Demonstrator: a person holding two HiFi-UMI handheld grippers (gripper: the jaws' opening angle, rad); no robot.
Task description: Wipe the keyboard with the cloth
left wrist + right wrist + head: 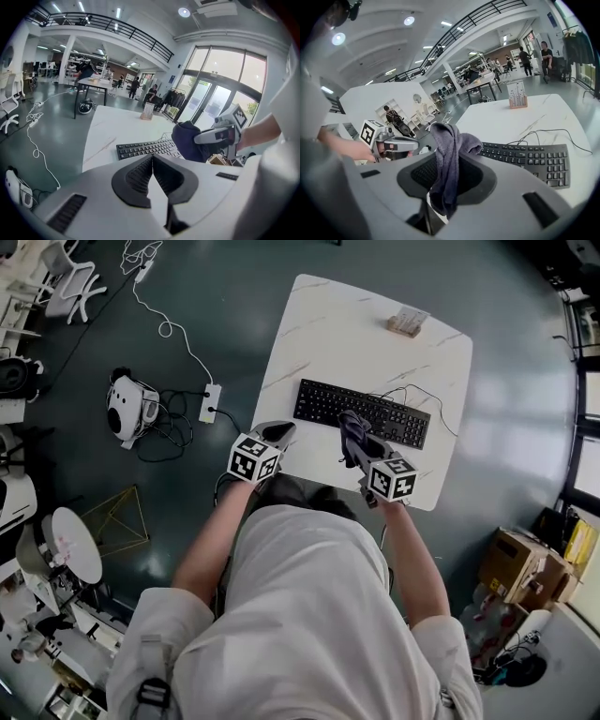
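The right gripper (444,183) squeezes a soft, crumpled dark cloth (450,140) by the flat black keyboard (361,413) mid-picture. The left gripper (152,163) has its ridged jaws pressed together.

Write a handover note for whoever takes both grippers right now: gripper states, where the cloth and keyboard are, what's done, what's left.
Left gripper: jaws together, empty, at the table's near left edge, close to the keyboard's left end.
Right gripper: shut on the dark cloth, which is bunched and held over the keyboard's near edge, around mid-length. Contact with the keys is unclear.
Keyboard: lies flat mid-table.
Done: cloth is in the gripper.
Left: the wiping. How much is already wiped cannot be told.
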